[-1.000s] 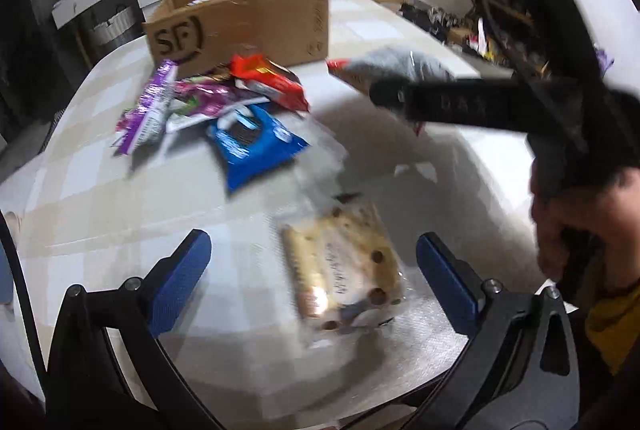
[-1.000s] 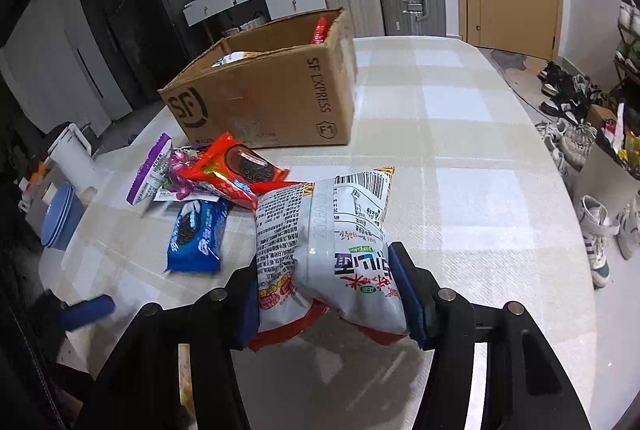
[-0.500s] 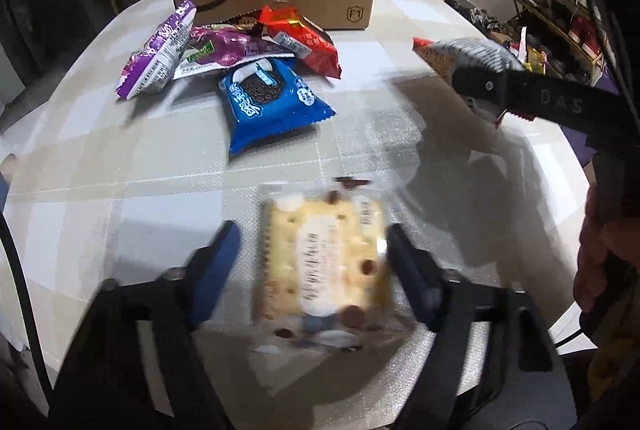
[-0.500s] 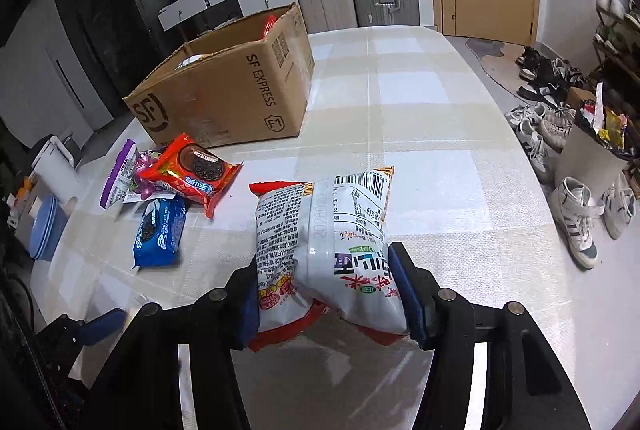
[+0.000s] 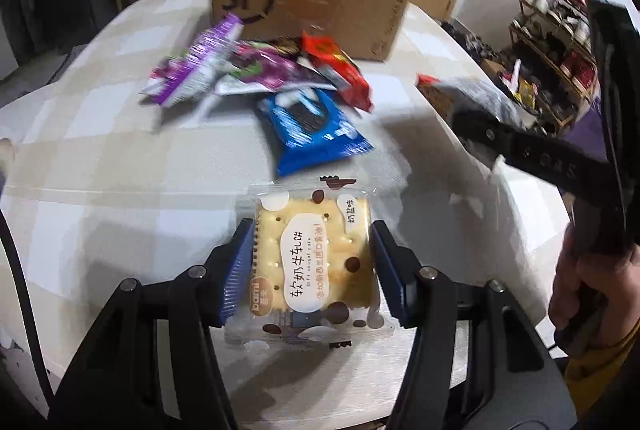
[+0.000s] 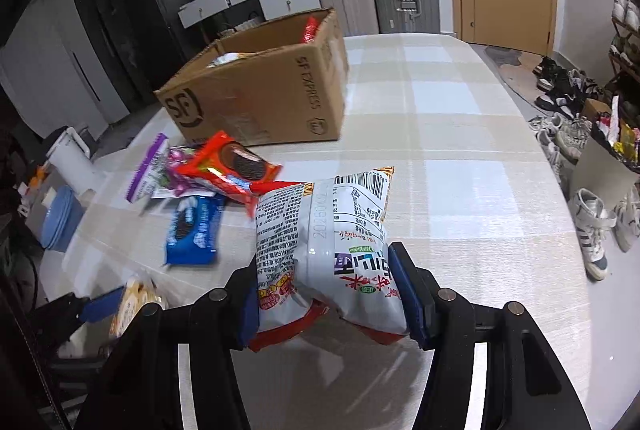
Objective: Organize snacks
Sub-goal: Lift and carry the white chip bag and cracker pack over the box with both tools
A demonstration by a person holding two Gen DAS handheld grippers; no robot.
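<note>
Left wrist view: the left gripper (image 5: 312, 268) has its jaws closed against both sides of a clear-wrapped cracker packet (image 5: 314, 262) low over the checked tabletop (image 5: 100, 198). Beyond it lie a blue cookie pack (image 5: 316, 134), a red pack (image 5: 336, 70) and purple packs (image 5: 200, 66), just before the open cardboard box (image 5: 308, 2). Right wrist view: the right gripper (image 6: 326, 300) pinches a white and red snack bag (image 6: 324, 246) above the tabletop, the box (image 6: 260, 98) well beyond.
</note>
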